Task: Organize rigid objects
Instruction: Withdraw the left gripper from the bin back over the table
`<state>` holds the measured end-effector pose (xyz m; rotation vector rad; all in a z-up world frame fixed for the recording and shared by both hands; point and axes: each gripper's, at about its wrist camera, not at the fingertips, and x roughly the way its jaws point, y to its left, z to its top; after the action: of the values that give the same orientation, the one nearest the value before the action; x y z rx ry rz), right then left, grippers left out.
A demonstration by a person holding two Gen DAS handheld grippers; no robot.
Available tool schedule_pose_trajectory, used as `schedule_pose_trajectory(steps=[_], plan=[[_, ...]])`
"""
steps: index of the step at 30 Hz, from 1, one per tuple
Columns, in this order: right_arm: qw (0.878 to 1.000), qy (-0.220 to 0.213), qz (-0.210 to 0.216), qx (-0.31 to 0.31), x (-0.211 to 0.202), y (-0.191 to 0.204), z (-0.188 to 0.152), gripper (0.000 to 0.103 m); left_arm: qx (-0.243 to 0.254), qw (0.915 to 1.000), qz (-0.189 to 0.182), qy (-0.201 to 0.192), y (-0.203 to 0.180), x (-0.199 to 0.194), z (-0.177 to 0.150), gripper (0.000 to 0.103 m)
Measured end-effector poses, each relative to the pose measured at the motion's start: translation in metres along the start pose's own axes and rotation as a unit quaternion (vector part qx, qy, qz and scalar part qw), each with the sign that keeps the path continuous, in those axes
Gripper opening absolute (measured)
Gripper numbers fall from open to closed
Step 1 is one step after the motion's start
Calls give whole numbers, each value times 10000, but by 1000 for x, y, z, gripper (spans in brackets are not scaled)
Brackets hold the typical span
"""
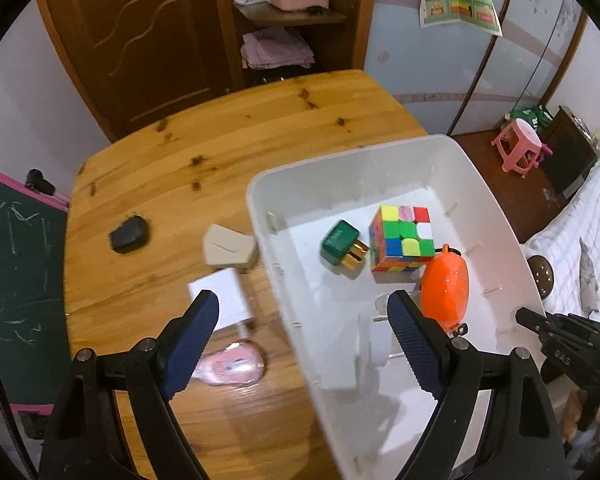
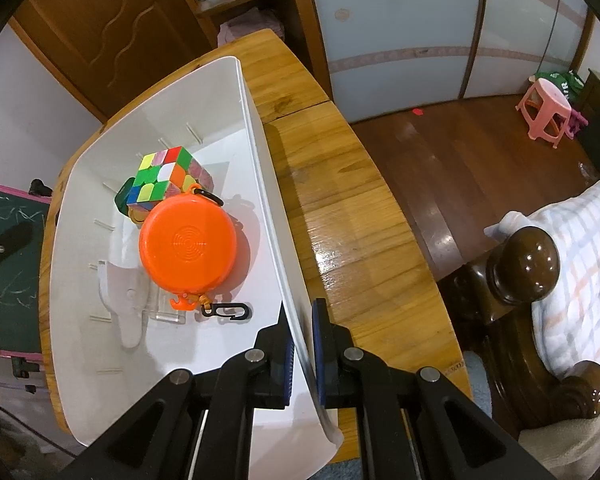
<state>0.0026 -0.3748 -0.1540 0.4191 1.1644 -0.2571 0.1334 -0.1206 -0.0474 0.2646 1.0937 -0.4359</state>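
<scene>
While a black mouse (image 1: pixel 129 235), a beige box (image 1: pixel 229 249), a white box (image 1: pixel 220 300) and a pink mouse (image 1: pixel 230 368) lie on the wooden table (image 1: pixel 204 140), the left gripper (image 1: pixel 304 316) hangs released and empty above the white bin's (image 1: pixel 260 216) left wall. Inside the bin sit a green plug (image 1: pixel 342 243), a puzzle cube (image 1: pixel 402 238) and an orange case (image 1: pixel 446 286). The right gripper (image 2: pixel 302 346) is clenched on the bin's right wall.

My left wrist camera looks steeply down from above the wooden table (image 1: pixel 220 140), the white bin (image 1: pixel 260 200) filling its lower right. My right one sits close against the bin's wall (image 2: pixel 260 160) (bin at frame left), and both share the bin's inside and the brown door at upper left.
</scene>
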Motion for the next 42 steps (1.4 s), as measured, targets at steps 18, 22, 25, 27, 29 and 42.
schedule_pose_trajectory(steps=[18,22,25,27,29,42], plan=[[9999,53,-86,9,1,3,2,9,-135,9933,715,-895,90,-121,43,88],[9999,74,-122,3,1,4,3,9,-233,9918,779,-986,108,-122,46,88],[9999,93,-140,-5,0,5,3,9,-389,9920,816,-884,127,-107,48,88],[9998,111,-145,-10,0,5,4,9,-512,9924,807,-775,140,-95,48,88],[9998,144,-161,-16,1,5,4,9,-624,9929,760,-663,159,-80,47,88],[9987,282,-427,53,3,10,7,11,-1053,9933,106,465,222,67,45,88]])
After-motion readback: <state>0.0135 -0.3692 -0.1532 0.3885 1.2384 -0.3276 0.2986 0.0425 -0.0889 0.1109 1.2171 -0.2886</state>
